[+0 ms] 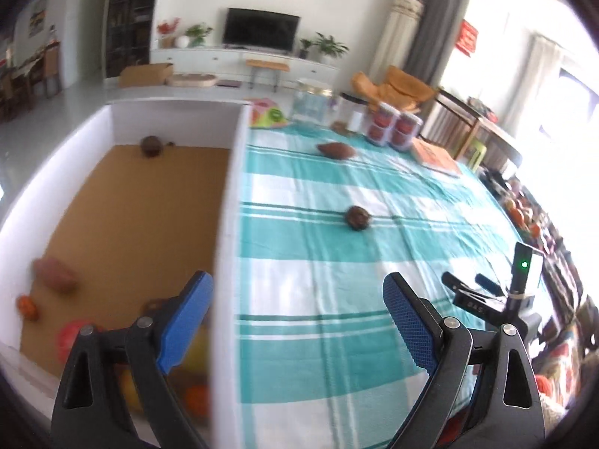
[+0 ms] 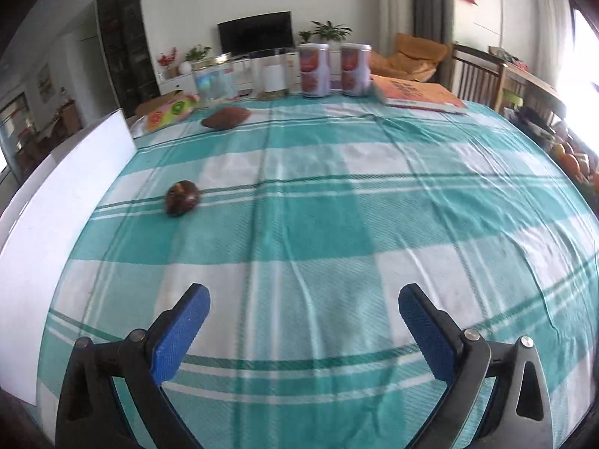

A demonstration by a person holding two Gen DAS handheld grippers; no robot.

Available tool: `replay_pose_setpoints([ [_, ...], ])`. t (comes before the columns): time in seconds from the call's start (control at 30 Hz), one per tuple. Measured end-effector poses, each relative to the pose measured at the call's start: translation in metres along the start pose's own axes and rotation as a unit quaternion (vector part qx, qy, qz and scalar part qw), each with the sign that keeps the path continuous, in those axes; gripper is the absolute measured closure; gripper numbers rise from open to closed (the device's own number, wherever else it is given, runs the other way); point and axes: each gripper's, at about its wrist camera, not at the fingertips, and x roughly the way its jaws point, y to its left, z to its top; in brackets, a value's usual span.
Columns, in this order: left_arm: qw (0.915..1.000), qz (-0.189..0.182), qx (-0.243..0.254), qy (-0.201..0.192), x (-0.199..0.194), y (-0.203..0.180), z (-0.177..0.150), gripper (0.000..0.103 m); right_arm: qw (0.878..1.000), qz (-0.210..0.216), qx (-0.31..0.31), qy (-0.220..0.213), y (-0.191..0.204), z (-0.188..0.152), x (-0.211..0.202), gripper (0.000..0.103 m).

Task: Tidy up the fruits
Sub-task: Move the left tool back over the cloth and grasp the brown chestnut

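A white box (image 1: pixel 230 194) with a brown cardboard floor stands on the left of the teal checked cloth (image 1: pixel 337 262). Inside it lie a dark round fruit (image 1: pixel 151 146), a reddish sweet potato (image 1: pixel 54 275), a small orange fruit (image 1: pixel 27 307) and several blurred fruits near my left finger. On the cloth lie a dark round fruit (image 1: pixel 357 217) (image 2: pixel 182 197) and a brown sweet potato (image 1: pixel 336 149) (image 2: pixel 225 117). My left gripper (image 1: pixel 297 318) is open and empty, straddling the box's right wall. My right gripper (image 2: pixel 303 329) is open and empty above the cloth; the box wall (image 2: pixel 67 202) is to its left.
At the table's far edge stand red-labelled cans (image 2: pixel 314 71), a clear container (image 2: pixel 215 82), a colourful packet (image 2: pixel 168 110) and an orange book (image 2: pixel 415 93). A black clip stand with a green light (image 1: pixel 522 277) is at the right. Fruit (image 2: pixel 571 162) sits beyond the right edge.
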Motion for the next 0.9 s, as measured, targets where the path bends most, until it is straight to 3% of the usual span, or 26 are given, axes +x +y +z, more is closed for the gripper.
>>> replay_pose_setpoints([
  [0.07,0.9990,-0.027,0.028,0.024,0.017,-0.031,-0.004,0.009,0.999,-0.006,0.035,0.014,-0.020,-0.008,-0.001,0.002],
  [0.13,0.9963,-0.051,0.050,0.047,0.035,-0.055,-0.010,0.009,0.998,0.015,0.069,0.003,-0.029,-0.008,-0.008,0.003],
  [0.2,0.9937,-0.060,0.066,0.067,0.054,-0.075,-0.017,0.009,0.998,0.002,0.065,-0.002,-0.027,-0.008,-0.009,0.002],
  [0.33,0.9902,-0.039,0.087,0.102,0.092,-0.090,-0.035,0.009,0.997,0.011,0.076,0.020,-0.028,-0.010,0.004,0.002],
  [0.47,0.9886,-0.018,0.072,0.131,0.112,-0.081,-0.051,0.010,0.995,0.021,0.092,0.020,-0.034,-0.011,0.007,0.002],
  [0.63,0.9886,0.002,0.072,0.133,0.123,-0.074,-0.051,0.010,0.996,0.016,0.085,0.024,-0.032,-0.011,0.009,0.001],
  [0.9,0.9923,0.025,0.058,0.107,0.151,-0.073,-0.023,0.009,0.996,0.009,0.078,0.030,-0.029,-0.010,0.010,0.000],
])
